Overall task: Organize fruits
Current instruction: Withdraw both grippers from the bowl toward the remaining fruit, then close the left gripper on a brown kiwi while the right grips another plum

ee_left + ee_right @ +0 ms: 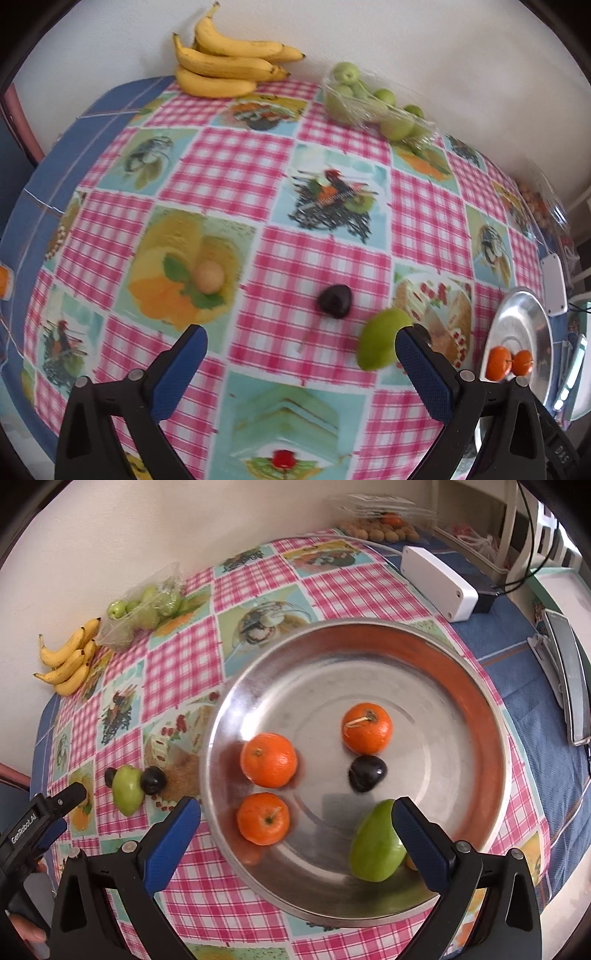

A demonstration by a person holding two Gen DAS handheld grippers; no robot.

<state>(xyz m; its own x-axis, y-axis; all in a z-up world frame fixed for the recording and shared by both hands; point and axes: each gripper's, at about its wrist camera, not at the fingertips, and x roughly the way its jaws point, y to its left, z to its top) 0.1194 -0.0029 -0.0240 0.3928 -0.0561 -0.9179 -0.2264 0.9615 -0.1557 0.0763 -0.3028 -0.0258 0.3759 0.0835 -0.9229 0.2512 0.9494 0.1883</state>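
Both sets of tongs are spread wide with nothing in them. The left tongs (301,341) hover over the checkered bench (229,173), with a green fruit (380,341) just off the right finger and a dark plum (334,301) near it. The right tongs (295,814) hang over the metal tray (480,709), which holds three oranges (268,759), a dark plum (366,772) and a green fruit (375,843). Further out, bananas (225,62) and bagged green fruits (373,105) sit by the wall.
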